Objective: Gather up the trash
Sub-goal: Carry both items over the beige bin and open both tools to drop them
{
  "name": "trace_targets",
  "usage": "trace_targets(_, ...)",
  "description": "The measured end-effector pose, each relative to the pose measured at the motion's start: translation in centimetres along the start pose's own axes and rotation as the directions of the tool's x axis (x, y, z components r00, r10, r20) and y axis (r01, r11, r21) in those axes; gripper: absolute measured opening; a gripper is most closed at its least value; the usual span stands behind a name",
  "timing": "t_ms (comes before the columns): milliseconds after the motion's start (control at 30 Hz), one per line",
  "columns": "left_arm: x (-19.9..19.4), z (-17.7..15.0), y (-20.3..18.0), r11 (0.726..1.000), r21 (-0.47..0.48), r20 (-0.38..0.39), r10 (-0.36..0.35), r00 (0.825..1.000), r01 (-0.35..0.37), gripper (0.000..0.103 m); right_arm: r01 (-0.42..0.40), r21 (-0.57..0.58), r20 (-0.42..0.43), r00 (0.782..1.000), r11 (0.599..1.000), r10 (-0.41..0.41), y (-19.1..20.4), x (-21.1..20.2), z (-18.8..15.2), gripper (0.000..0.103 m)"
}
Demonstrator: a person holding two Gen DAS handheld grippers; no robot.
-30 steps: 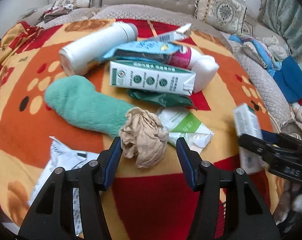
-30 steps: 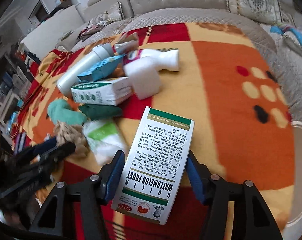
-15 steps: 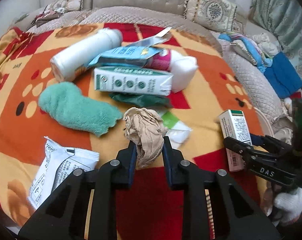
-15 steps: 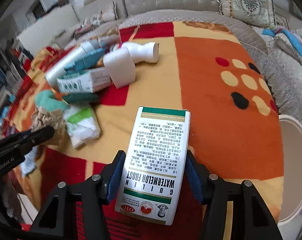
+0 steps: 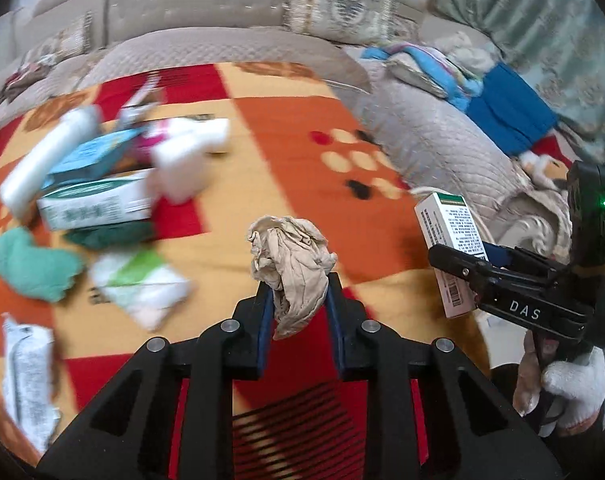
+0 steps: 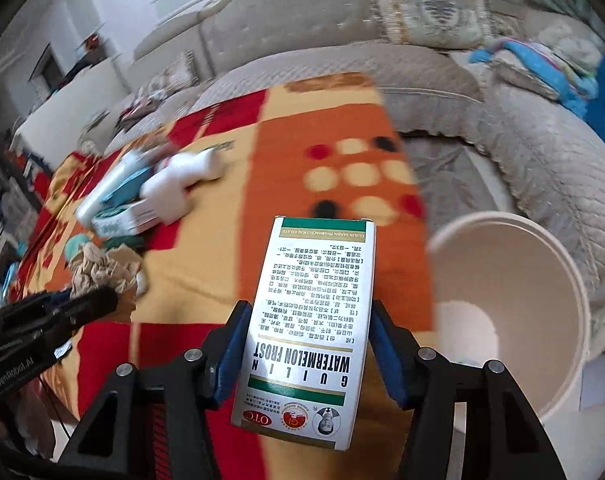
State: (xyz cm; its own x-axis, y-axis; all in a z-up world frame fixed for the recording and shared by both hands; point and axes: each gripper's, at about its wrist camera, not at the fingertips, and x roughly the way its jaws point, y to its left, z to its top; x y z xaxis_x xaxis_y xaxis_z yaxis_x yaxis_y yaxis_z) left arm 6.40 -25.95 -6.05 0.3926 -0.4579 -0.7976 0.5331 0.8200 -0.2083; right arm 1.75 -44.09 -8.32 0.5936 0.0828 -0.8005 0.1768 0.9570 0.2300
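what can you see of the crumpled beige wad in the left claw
The crumpled beige wad looks like thin, wrinkled paper or fabric, balled up loosely with deep creases. The left claw is shut on its lower part, one blue pad on each side, so the bulk bulges above the fingertips and a small tail hangs below between them. It is lifted off the orange and red blanket and touches nothing but the pads. In the right wrist view it shows at the left, beside the pile of trash.

Crumpled beige wad (image 5: 292, 258) between left fingers (image 5: 265, 312)
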Motion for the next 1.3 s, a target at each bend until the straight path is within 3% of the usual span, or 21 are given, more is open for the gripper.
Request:
trace_targets(467, 6.3, 1.7, -11.8, 0.982, 0.139, -0.079, -0.116, 0.99, 0.126, 0.022, 0.12, 0.197, -0.012, 0.993, 0.973, -0.12, -13.4, -1.9, -2.2, 0.056)
trace_targets(967, 10.7, 1.7, -16.5, 0.965, 0.173, -0.132, -0.174, 0.976, 0.195, 0.023, 0.136, 0.326, -0.076, 0.99, 0.935, -0.118, -19.7, 0.5, -4.3, 0.056)
trace_targets(1067, 11.1, 1.6, -17.0, 0.96, 0.182, -0.136, -0.189, 0.973, 0.212, 0.03, 0.135, 0.341, -0.095, 0.99, 0.93, -0.109, -20.3, 1.3, -4.8, 0.056)
trace_targets(1233, 11.8, 1.8, -17.1, 0.951, 0.159, -0.148, -0.242, 0.959, 0.265, 0.055, 0.129, 0.404, -0.113, 0.989, 0.906, -0.091, -21.8, 2.2, -5.6, 0.056)
trace_targets(1300, 12.0, 1.8, -17.1, 0.95, 0.151, -0.154, -0.25, 0.956, 0.273, 0.055, 0.124, 0.429, -0.119, 0.99, 0.895, -0.08, -22.4, 2.3, -5.9, 0.056)
